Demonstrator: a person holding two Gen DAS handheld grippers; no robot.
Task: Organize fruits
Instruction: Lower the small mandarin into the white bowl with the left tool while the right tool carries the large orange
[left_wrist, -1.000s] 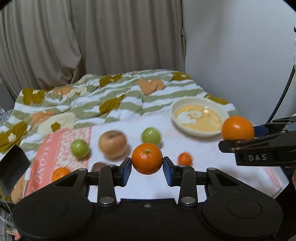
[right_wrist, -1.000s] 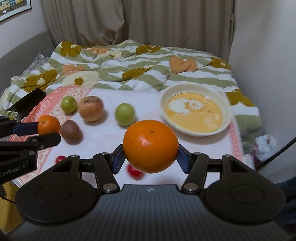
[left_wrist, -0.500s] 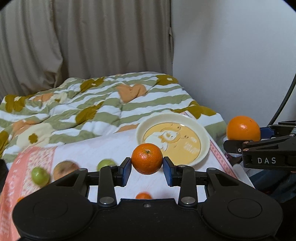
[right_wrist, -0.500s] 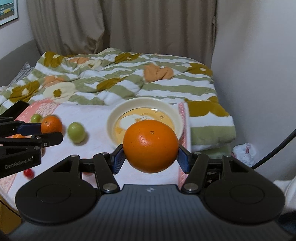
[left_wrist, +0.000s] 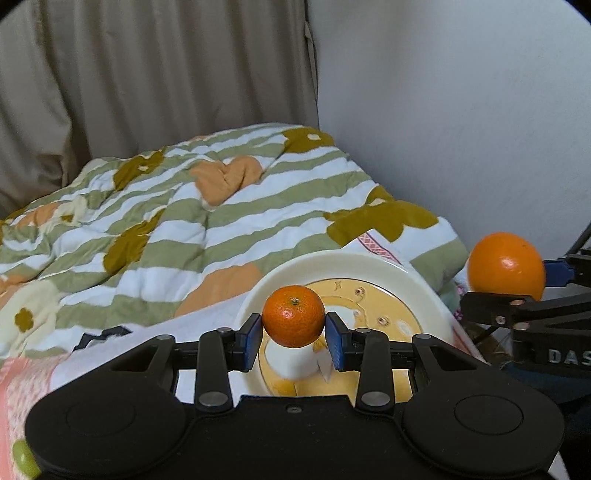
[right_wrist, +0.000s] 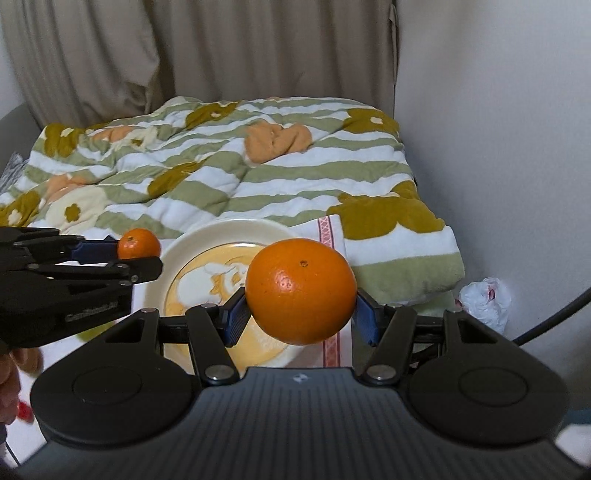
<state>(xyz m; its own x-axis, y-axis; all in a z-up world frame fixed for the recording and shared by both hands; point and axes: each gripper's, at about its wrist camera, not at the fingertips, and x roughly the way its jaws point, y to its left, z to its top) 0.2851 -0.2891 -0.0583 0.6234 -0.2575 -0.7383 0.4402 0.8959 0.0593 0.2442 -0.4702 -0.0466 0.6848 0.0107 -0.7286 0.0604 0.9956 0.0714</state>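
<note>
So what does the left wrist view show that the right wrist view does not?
Only the left wrist view shows a green fruit at its bottom-left corner. Only the right wrist view shows a white plastic bag by the wall and small red fruit. Both show the plate, the mandarin in the left gripper, and the orange in the right gripper.
</note>
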